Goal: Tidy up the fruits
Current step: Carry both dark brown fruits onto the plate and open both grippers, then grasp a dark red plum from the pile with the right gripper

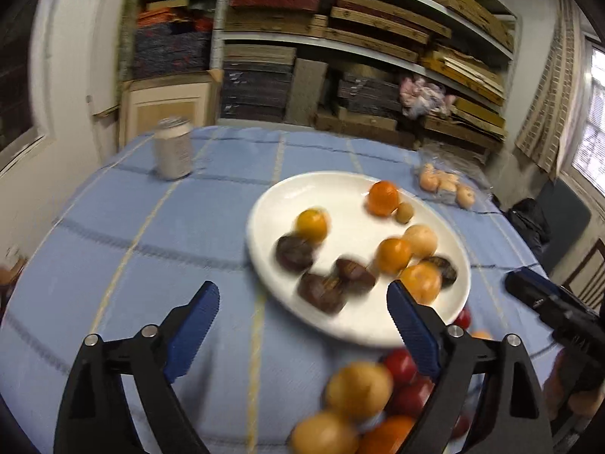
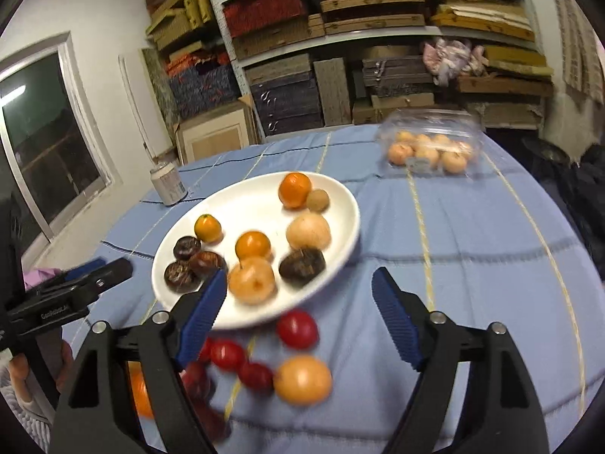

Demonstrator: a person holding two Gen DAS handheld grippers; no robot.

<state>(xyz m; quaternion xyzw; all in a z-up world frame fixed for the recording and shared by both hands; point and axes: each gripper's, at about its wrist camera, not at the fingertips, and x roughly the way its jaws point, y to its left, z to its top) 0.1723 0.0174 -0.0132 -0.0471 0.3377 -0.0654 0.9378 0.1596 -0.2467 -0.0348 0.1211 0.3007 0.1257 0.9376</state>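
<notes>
Right hand-held gripper (image 2: 298,299): spread, empty | nearest target: round red tomato (image 2: 297,329), just below-ahead between fingers | left hand-held gripper (image 1: 302,314): spread

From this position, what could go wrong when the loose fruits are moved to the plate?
1. The plate is crowded near its front rim, so a fruit added there may knock the others and roll off.
2. The red fruits lie close together; open fingers may push neighbours away across the cloth.
</notes>
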